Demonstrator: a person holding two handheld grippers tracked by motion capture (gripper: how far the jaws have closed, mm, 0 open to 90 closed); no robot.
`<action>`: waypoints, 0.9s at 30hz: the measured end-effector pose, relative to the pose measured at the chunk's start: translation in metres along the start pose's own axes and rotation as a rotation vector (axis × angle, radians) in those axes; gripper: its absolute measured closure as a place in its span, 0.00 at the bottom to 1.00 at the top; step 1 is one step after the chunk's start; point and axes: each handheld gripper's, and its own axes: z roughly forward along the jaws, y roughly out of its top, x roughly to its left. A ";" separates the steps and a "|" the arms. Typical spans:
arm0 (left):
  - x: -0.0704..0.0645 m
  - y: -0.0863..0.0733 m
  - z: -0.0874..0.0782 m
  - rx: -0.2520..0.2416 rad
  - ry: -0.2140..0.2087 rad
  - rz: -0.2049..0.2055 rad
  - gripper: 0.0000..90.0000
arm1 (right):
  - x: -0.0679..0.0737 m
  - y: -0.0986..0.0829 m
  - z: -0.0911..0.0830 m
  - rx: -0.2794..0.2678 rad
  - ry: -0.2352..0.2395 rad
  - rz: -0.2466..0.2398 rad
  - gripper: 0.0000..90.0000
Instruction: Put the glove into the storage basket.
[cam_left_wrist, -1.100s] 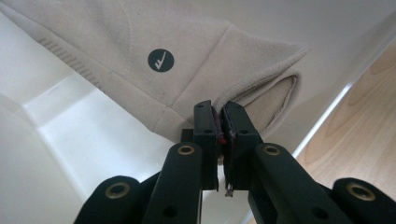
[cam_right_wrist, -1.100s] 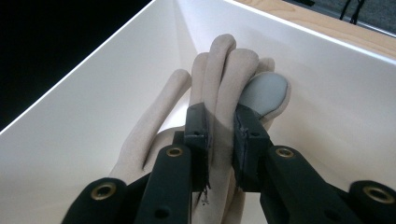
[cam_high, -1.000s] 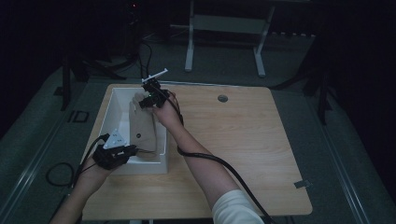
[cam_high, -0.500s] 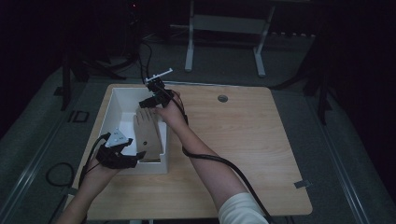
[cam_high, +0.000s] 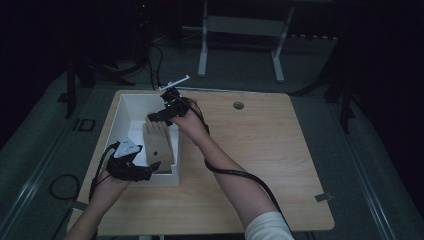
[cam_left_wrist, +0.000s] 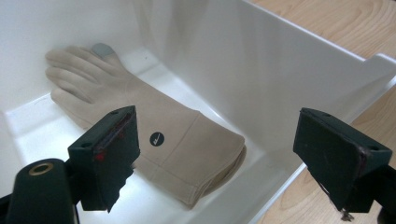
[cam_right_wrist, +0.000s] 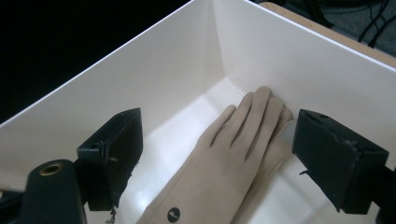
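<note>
The left gripper (cam_left_wrist: 219, 154) has its jaws wide apart and empty over the near end of the white rectangular plastic bin (cam_left_wrist: 299, 70). The right gripper (cam_right_wrist: 219, 158), equally spread and empty, hangs over the far end. Inside lies a beige leather glove (cam_left_wrist: 177, 140), its cuff near; the fingertips press the bin wall, one partly hidden. The bin sits at the left of the pale wooden table (cam_high: 280, 165).

The place looks like a dark lab or work room. A plain wooden table (cam_high: 260, 160) stands on a grey carpet floor (cam_high: 380, 150). Black cables (cam_high: 155, 60) lie around, and a metal stand (cam_high: 240, 30) waits behind.
</note>
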 end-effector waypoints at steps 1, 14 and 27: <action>0.000 0.000 -0.001 -0.003 -0.002 -0.007 0.17 | 0.000 -0.001 -0.002 -0.008 0.005 0.004 0.18; -0.015 0.013 -0.016 -0.085 -0.045 -0.022 0.17 | 0.000 -0.030 -0.050 -0.091 0.054 -0.023 0.18; -0.043 0.030 -0.013 -0.111 -0.109 0.003 0.17 | -0.005 -0.075 -0.094 -0.129 0.051 -0.049 0.18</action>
